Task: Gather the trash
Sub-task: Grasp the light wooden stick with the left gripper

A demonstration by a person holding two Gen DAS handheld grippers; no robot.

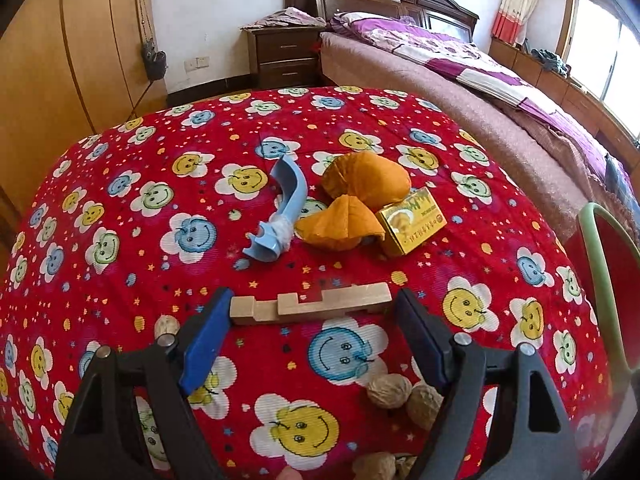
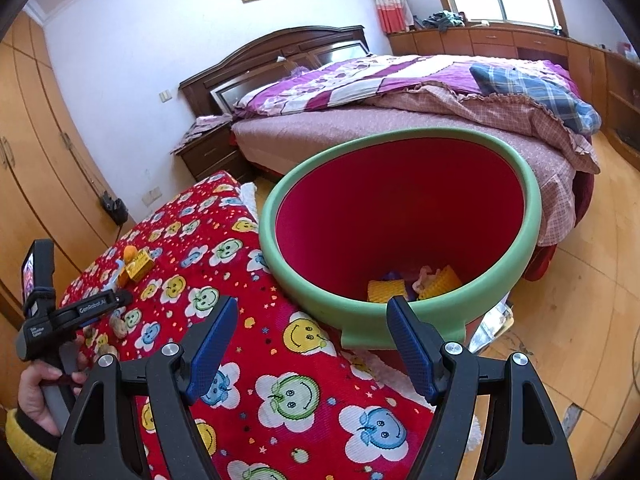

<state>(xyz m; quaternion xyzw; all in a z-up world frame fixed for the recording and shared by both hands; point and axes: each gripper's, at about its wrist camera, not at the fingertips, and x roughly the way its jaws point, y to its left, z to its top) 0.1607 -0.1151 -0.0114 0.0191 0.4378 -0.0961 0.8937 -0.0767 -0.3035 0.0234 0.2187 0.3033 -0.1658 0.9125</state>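
A notched wooden block [image 1: 332, 300] lies on the red flower-print cloth [image 1: 120, 240], right between the blue pads of my left gripper [image 1: 313, 295]. Its jaws stand wide and open, one at each end of the block. Farther off lie a blue plastic piece [image 1: 280, 212], crumpled orange wrappers [image 1: 360, 200] and a yellow box [image 1: 412, 220]. My right gripper [image 2: 313, 305] hangs open and holds nothing, in front of a green-rimmed red bin [image 2: 400, 136] that holds yellow scraps [image 2: 386, 290]. The right wrist view also shows the left gripper [image 2: 116, 302], held by a hand [image 2: 36, 392].
Several walnuts [image 1: 390, 392] lie near my left gripper's fingers. The bin's rim [image 1: 600, 248] stands off the cloth's right edge. A bed [image 1: 480, 100], a dark nightstand [image 1: 284, 56] and wooden wardrobes [image 1: 60, 60] surround the table.
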